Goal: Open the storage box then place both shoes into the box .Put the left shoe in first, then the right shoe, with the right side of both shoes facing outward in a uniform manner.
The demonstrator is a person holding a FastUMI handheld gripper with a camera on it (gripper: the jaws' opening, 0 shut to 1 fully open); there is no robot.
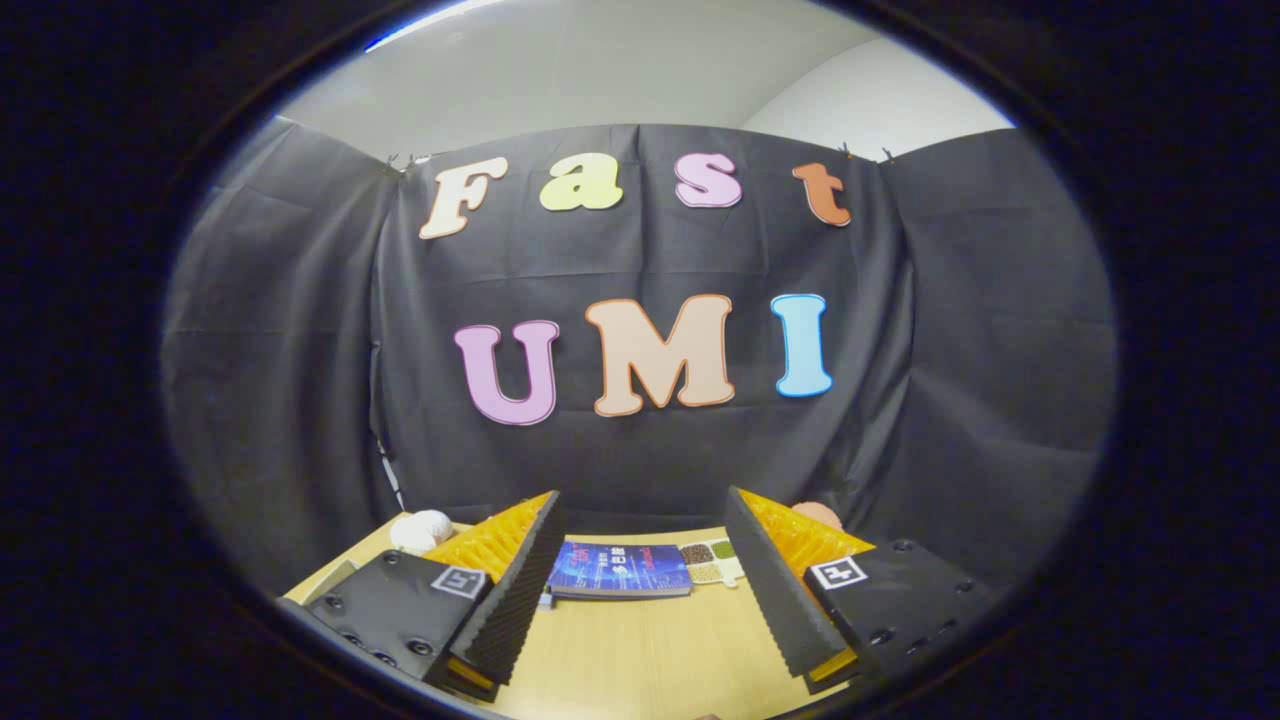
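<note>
While the gripper (640, 560) is held high and level, its fingers stand wide apart with nothing between them. Beyond them, low in the middle of the frame, a blue book (620, 570) lies on the wooden table (640, 650), with a small card of seed samples (712, 560) at its right. A white ball-like thing (420, 530) sits at the lower left. From here I cannot tell where the storage box and the shoes are. I think tilting the gripper down would help to find them.
</note>
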